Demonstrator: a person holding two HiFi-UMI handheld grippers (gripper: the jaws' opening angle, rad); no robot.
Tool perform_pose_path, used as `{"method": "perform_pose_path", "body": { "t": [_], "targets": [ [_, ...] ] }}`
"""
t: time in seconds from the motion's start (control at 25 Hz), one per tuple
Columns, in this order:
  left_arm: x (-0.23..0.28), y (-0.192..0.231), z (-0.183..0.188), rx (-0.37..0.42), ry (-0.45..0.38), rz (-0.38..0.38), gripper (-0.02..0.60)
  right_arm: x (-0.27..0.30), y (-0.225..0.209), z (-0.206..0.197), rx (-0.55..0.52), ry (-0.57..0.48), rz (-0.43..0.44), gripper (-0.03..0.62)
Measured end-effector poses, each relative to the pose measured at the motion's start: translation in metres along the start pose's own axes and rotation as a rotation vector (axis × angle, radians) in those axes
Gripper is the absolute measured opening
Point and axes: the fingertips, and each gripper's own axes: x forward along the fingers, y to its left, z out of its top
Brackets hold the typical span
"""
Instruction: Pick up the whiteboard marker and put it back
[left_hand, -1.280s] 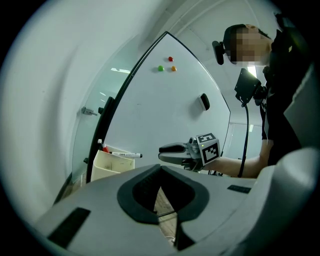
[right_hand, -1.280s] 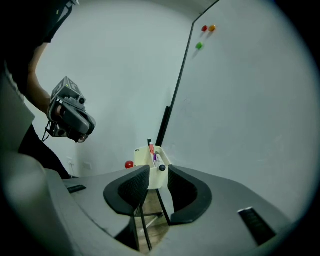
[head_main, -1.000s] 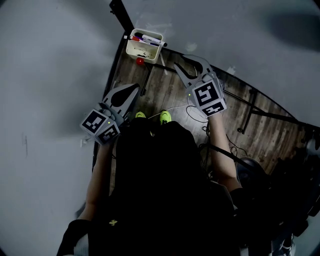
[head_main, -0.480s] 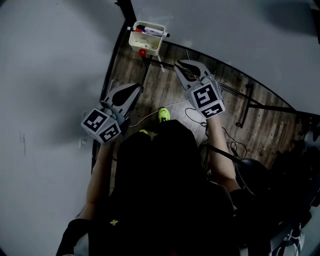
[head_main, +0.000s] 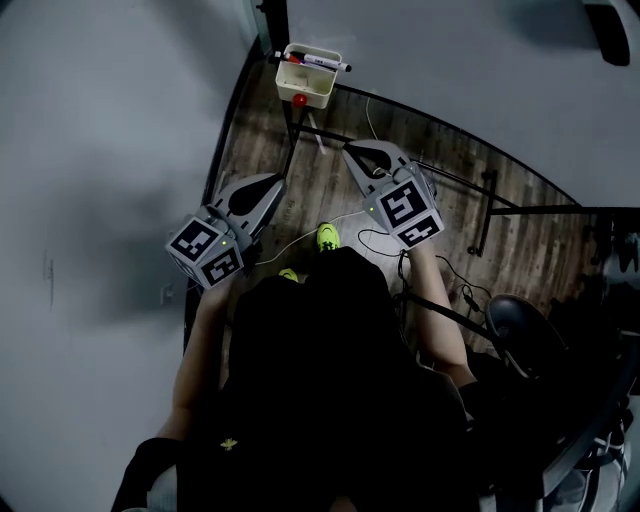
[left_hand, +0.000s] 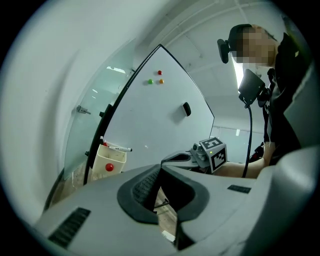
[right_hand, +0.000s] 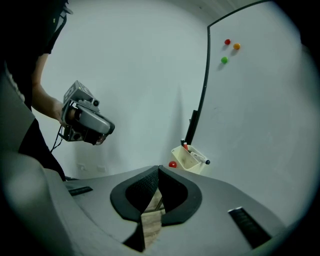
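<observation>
Eyeballing this one before I commit: the white-barrelled whiteboard marker with the dark cap (head_main: 320, 63) lies across the top of the small cream plastic holder (head_main: 312, 90). That holder hangs at the bottom edge of the big white whiteboard (left_hand: 160, 115) and has a round red magnet (head_main: 298, 99) on its front. Both claws are well short of it, out over the wood-plank floor (head_main: 340, 200). The right claw (head_main: 352, 152) is pinched fully together with nothing in it, and the left claw (head_main: 272, 183) looks the same, tips meeting, empty.

My take on the reach: the right claw sits nearer, so I'd use that one. I'd spread it wide well before the holder and come at the barrel crosswise near its middle, so it doesn't roll off the rim. A red-capped pen (head_main: 294, 58) sits in there too, so I'd stay high and take only the top one.
</observation>
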Motion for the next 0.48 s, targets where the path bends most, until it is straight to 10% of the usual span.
{"method": "perform_pose_path", "body": {
  "t": [0.48],
  "targets": [
    [-0.050, -0.046, -0.007, 0.038, -0.019, -0.080, 0.021, -0.041, 0.075, 0.017, 0.078, -0.019, -0.011, 0.012]
  ]
}}
